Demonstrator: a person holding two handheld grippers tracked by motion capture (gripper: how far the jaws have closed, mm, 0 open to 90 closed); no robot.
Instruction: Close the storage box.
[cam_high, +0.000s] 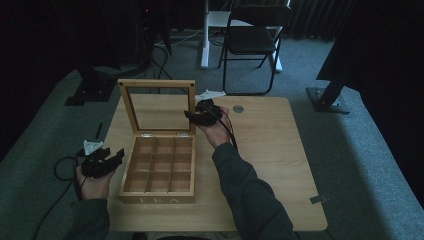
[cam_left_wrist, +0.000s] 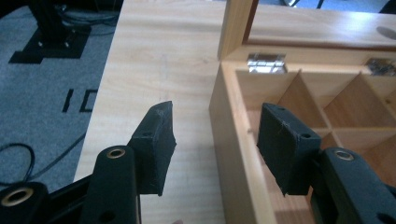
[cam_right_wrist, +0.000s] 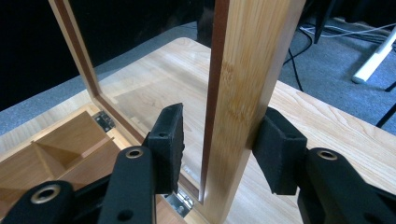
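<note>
A wooden tea box (cam_high: 157, 198) with several empty compartments stands on the table, its glass-paned lid (cam_high: 156, 84) raised upright. My left gripper (cam_high: 112, 157) is at the box's left side. In the left gripper view it (cam_left_wrist: 217, 140) is open, and its jaws straddle the box's left wall (cam_left_wrist: 229, 140) without touching it. My right gripper (cam_high: 192, 115) is at the lid's right edge. In the right gripper view it (cam_right_wrist: 219, 135) is open around the lid's side frame (cam_right_wrist: 243, 84): the right pad (cam_right_wrist: 275, 149) lies against the wood and the left pad (cam_right_wrist: 168, 135) stands off it.
The light wooden table (cam_high: 270, 160) has a round grey grommet (cam_high: 238, 108) at the back and bare room to the right of the box. A black folding chair (cam_high: 252, 37), a white table leg (cam_high: 205, 35) and black stand bases (cam_high: 327, 100) stand on the carpet beyond.
</note>
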